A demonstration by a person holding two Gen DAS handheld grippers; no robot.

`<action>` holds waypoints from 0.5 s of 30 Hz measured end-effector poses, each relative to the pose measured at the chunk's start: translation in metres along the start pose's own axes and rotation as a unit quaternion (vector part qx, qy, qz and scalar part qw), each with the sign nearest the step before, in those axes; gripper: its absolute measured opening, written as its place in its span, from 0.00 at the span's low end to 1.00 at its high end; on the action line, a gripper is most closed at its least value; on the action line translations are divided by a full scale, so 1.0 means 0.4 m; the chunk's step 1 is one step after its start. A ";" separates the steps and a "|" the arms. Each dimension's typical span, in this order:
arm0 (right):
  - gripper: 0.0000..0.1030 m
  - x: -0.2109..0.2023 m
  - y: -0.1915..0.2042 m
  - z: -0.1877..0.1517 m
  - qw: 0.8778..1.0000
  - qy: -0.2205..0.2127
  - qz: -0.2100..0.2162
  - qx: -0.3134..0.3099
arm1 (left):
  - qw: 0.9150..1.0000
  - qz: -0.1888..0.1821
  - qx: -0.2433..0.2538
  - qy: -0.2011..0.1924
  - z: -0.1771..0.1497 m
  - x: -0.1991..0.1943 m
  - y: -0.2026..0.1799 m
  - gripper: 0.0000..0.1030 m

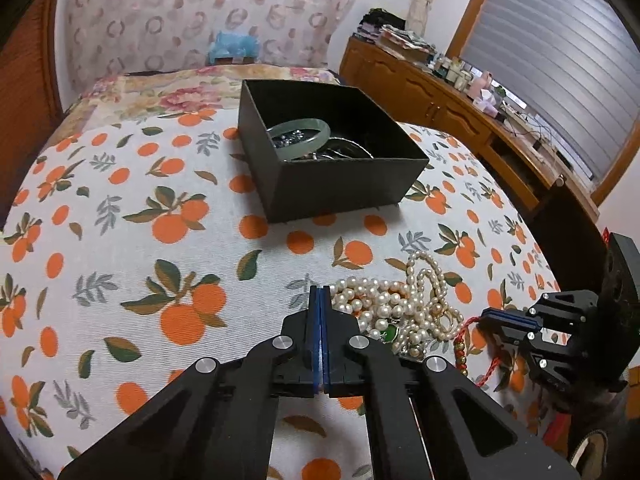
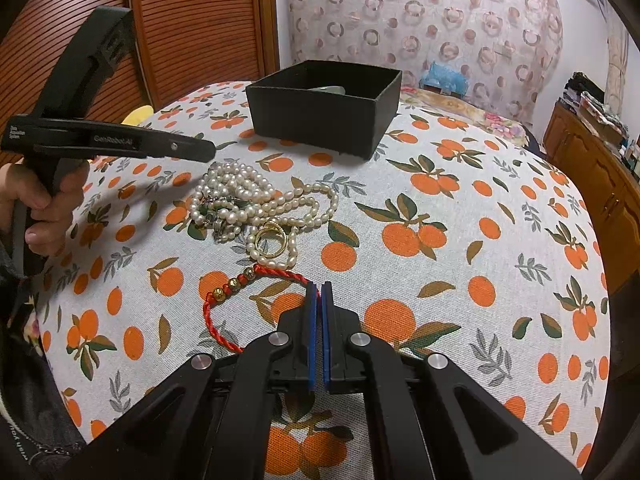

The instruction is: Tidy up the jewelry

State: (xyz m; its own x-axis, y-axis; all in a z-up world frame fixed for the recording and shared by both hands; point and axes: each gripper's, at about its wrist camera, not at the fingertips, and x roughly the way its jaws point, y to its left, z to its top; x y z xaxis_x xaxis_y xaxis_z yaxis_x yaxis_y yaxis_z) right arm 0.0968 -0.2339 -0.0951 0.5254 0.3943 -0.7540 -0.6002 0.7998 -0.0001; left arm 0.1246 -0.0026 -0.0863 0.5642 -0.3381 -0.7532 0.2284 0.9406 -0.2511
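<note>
Orange-printed cloth (image 1: 120,208) fills the left wrist view. On it a black open box (image 1: 332,184) holds a pale green jade bangle (image 1: 300,136), and a tangled heap of pearl necklaces (image 1: 392,304) lies nearer. Just left of the pearls the left gripper (image 1: 321,292) has its blue pads pressed together on nothing.

In the right wrist view, white lettering on the left gripper's side reads "GenRobot.AI" — a hand (image 2: 48,208) grips its handle. The right gripper (image 2: 319,286) is clamped on the red cord bracelet (image 2: 224,304) with its gold beads.
</note>
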 end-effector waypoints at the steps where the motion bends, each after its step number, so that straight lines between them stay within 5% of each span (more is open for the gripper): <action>1: 0.03 0.000 0.000 0.000 1.000 0.000 0.000 0.000 | 1.000 0.001 0.000 -0.001 0.000 -0.003 0.003 0.00; 10: 0.03 -0.001 0.000 0.000 1.000 0.000 0.000 0.000 | 1.000 0.003 0.010 -0.005 -0.007 -0.018 -0.008 0.00; 15: 0.03 -0.001 0.000 0.000 1.000 0.000 0.001 0.000 | 1.000 -0.001 0.007 -0.001 -0.003 0.004 -0.019 0.17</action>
State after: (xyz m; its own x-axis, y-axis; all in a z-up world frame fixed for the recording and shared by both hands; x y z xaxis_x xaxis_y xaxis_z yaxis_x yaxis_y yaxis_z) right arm 0.0966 -0.2341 -0.0948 0.5250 0.3954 -0.7537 -0.6003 0.7998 0.0015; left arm 0.1229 -0.0102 -0.0864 0.5657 -0.3393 -0.7516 0.2404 0.9397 -0.2432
